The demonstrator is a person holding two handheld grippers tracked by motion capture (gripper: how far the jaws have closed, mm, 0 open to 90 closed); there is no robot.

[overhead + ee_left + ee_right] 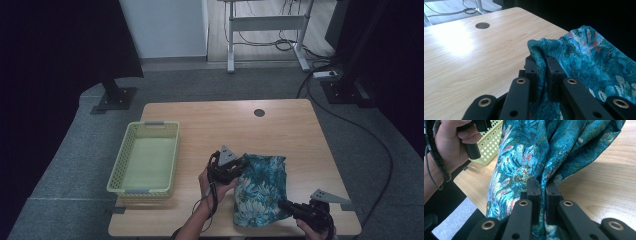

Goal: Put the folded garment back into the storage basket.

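While both hands work near the front edge of the worktop (280, 125), the left tool (541, 65) is clamped on a fold of the teal patterned cloth (261, 187), and the right tool (541, 187) pinches its near corner. Lifted slightly between them, the cloth lies right of the green basket (145, 156).

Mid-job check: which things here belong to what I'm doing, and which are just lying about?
In the job:
teal patterned cloth
left tongs, shut on the cloth
right tongs, shut on the cloth

Lying about:
yellow-green basket, apart from the cloth
wooden table
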